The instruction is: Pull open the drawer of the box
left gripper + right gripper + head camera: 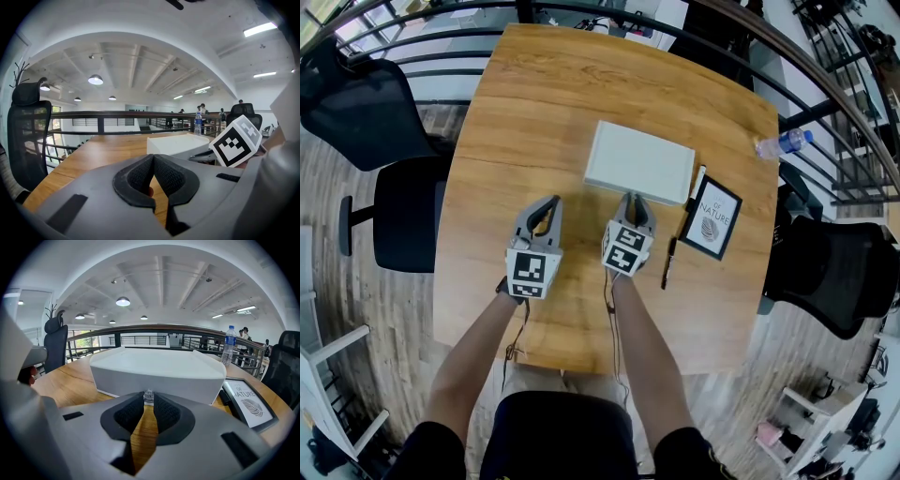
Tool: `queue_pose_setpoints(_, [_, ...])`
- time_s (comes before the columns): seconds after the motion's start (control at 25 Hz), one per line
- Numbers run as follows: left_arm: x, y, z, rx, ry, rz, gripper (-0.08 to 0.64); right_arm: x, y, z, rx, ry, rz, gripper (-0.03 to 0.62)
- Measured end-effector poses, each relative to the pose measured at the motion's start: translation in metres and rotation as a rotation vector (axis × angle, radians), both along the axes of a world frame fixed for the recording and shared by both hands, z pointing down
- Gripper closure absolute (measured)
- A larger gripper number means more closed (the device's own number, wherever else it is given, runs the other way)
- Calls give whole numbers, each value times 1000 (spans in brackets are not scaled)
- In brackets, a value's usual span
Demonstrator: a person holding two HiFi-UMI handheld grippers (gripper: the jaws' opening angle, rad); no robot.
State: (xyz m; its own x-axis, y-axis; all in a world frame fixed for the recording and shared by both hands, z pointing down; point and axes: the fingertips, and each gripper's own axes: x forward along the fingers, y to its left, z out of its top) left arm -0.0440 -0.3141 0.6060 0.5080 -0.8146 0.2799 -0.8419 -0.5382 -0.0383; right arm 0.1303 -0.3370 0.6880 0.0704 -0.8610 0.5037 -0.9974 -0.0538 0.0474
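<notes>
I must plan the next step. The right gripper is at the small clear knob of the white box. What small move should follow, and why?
Probably pull the right gripper straight back toward the person, keeping the grip. Its jaws pinch the clear knob on the front of the white box, and the drawer looks shut.

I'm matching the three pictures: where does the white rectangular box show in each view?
Head view: the white rectangular box lies just above centre.
Left gripper view: just right of centre.
Right gripper view: dead centre, wide across the picture.
Shared landmark: clear plastic water bottle, beyond the box's right end in all three.
</notes>
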Motion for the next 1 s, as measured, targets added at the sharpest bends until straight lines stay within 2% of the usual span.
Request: queue_pose_setpoints(1.0, [-6,16,-1,-12,-14,24,551,-5,24,-1,-19,-4,-19,535])
